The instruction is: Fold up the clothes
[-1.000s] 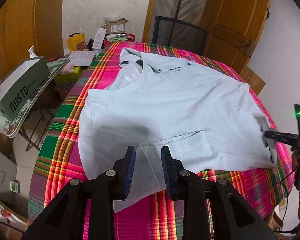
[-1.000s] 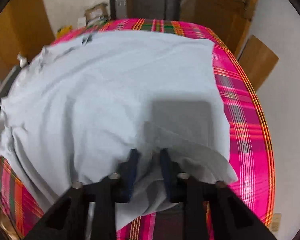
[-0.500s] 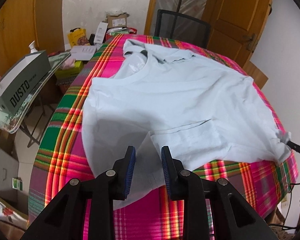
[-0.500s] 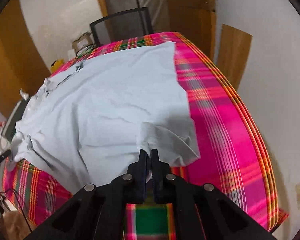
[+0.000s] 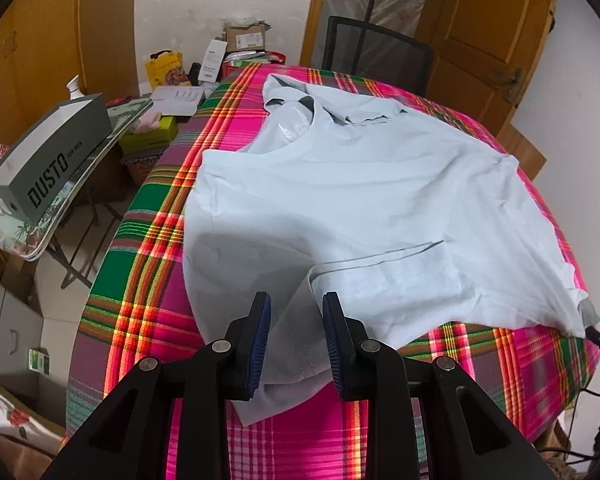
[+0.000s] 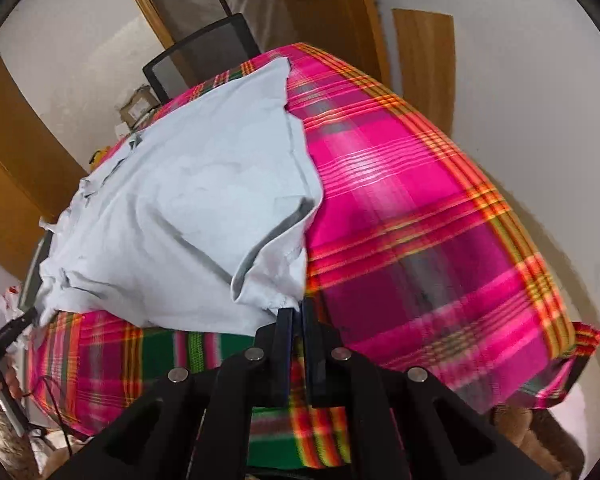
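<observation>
Ahead of the parted left gripper (image 5: 296, 312), a pale blue, soft, creased T-shirt (image 5: 352, 200) is spread over plaid tablecloth (image 5: 148, 216), one corner pinched by the right gripper (image 6: 295, 312).

White walls (image 5: 188, 8), wooden doors (image 5: 488, 20) (black chair (image 5: 376, 52))

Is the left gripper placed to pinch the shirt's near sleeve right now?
Probably yes. The left gripper is open with the light blue shirt sleeve lying between its fingers, nothing in between. The right gripper already holds the other side.
</observation>
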The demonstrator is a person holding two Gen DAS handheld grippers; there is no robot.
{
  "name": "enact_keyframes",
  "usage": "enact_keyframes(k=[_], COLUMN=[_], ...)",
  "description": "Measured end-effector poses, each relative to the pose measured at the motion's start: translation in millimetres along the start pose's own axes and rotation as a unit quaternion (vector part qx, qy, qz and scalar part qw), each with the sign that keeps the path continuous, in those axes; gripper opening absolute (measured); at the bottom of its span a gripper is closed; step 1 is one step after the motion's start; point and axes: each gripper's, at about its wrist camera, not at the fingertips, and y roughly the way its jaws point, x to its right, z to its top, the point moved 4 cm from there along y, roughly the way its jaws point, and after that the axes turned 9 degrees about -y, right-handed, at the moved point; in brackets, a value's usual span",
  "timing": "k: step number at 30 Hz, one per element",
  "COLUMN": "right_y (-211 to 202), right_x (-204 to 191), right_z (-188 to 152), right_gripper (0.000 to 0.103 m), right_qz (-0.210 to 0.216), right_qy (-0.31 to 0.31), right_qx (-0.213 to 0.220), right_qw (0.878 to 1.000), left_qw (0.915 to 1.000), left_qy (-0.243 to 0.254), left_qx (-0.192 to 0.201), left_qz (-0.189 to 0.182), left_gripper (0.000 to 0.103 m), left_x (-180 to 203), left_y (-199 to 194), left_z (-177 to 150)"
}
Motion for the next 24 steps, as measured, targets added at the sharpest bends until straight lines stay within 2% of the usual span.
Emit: enact_keyframes(k=[3, 6, 10, 12, 14, 16, 19, 24], right_y=[-6, -13, -7, -4, -1, 3, 11, 20], right_x=[12, 26, 22, 20, 17, 15, 20, 29], right_z=[0, 6, 26, 36, 46, 52, 47, 37], right_gripper=[0.005, 0.005, 0.006, 0.014, 0.029, 0.034, 0.038, 0.038], right_qz=[-0.035, -0.062, -0.031, -0.013, 0.004, 0.020, 0.024, 0.033], right_qy=[-0.002, 0.001, -0.016, -0.026, -0.036, -0.044, -0.043, -0.041], right_qx=[-0.004, 0.012, 0.028, 0.035, 0.043, 0.047, 0.037, 0.024], right_qw=[0.999, 0.998, 0.999, 0.999, 0.998, 0.998, 0.998, 0.998], left_qw=[1.0000, 0.9998, 0.9987, 0.9975, 0.9959, 0.9943, 0.9916, 0.9843], left_qy=[0.001, 0.013, 0.038, 0.057, 0.075, 0.089, 0.109, 0.149], left_qx=[0.002, 0.002, -0.002, -0.004, -0.007, -0.010, -0.015, -0.027], left_qz=[-0.006, -0.017, -0.032, -0.041, -0.050, -0.057, -0.069, -0.091], left_gripper=[0.028, 0.031, 0.033, 0.034, 0.039, 0.042, 0.043, 0.046], left_x=[4, 18, 45, 62, 80, 98, 124, 174], left_y=[-1, 1, 3, 5, 7, 11, 18, 31], left_z=[2, 5, 9, 11, 15, 20, 28, 36])
